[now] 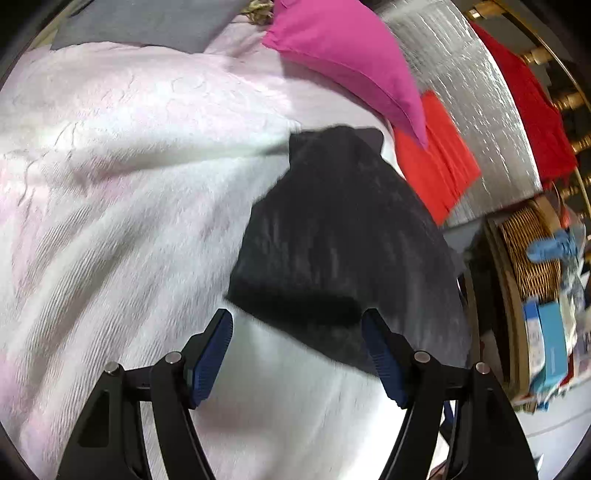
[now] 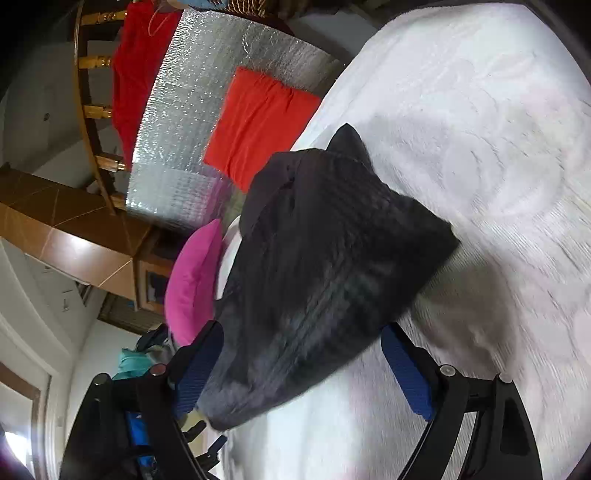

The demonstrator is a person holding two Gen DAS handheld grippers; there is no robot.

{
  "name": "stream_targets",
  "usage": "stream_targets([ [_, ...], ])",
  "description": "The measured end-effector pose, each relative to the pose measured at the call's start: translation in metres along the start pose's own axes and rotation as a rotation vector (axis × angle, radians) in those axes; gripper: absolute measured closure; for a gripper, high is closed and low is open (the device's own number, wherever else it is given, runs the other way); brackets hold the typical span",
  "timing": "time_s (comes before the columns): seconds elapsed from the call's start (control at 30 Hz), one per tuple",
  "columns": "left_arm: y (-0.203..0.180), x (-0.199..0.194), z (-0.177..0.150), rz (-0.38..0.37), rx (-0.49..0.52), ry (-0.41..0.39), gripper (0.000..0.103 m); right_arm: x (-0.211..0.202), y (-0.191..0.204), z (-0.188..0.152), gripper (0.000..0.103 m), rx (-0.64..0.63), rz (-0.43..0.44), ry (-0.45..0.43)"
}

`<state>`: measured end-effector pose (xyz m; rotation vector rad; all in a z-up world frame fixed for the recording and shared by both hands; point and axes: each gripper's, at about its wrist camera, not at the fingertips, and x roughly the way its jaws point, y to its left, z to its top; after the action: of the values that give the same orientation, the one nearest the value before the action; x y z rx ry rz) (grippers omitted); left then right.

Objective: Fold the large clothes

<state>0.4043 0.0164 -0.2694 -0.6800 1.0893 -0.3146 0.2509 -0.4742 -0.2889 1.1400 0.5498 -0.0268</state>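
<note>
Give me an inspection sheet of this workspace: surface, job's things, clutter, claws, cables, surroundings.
Surface: white bedspread, textured, wrinkled.
Job's things: black garment lying on the bedspread, bunched, part folded.
Clutter: pink cushion; orange cloth on silver mat; grey pillow.
Claws: left claw open, nothing gripped, garment edge just ahead; right claw open, garment end between the jaws, pads not pressing.
Cables: nothing seen.
Surroundings: red cloth over wooden rail; wicker basket; boxes.

I see a pink cushion [image 1: 347, 55] and an orange cushion [image 1: 436, 158] beside silver foil sheeting [image 2: 207, 110].
</note>
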Motion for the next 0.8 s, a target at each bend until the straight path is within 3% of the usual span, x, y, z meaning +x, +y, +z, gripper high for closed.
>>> stream_targets([
  [0.2,-0.006,0.025,0.021,0.014,-0.065,-0.009,0.02,0.026,-0.003,0.017,0.014,0.026,-0.082,-0.012],
  [0.37,-0.009,0.034,0.034,-0.009,-0.126,-0.043,0.019,0.046,0.002,0.033,0.015,0.024,-0.099,-0.054],
  [0.4,-0.008,0.034,0.037,-0.016,-0.148,-0.048,0.021,0.051,0.004,0.037,0.026,0.021,-0.109,-0.07],
  [0.43,-0.005,0.035,0.04,-0.028,-0.187,-0.062,0.026,0.054,0.006,0.04,0.05,0.015,-0.132,-0.08],
  [0.5,-0.003,0.036,0.045,-0.034,-0.224,-0.071,0.051,0.06,0.008,0.043,0.056,0.01,-0.179,-0.073],
  [0.53,-0.005,0.035,0.046,-0.021,-0.223,-0.072,0.056,0.059,0.011,0.042,0.061,-0.005,-0.179,-0.08],
  [0.6,-0.013,0.031,0.046,-0.001,-0.186,-0.078,0.076,0.054,0.023,0.037,0.064,-0.086,-0.206,-0.089],
  [0.67,-0.023,0.024,0.045,0.028,-0.14,-0.096,0.083,0.049,0.032,0.032,0.066,-0.135,-0.225,-0.095],
  [0.8,-0.028,0.004,0.038,0.032,-0.119,-0.09,0.086,0.029,0.032,0.02,0.066,-0.121,-0.218,-0.089],
])
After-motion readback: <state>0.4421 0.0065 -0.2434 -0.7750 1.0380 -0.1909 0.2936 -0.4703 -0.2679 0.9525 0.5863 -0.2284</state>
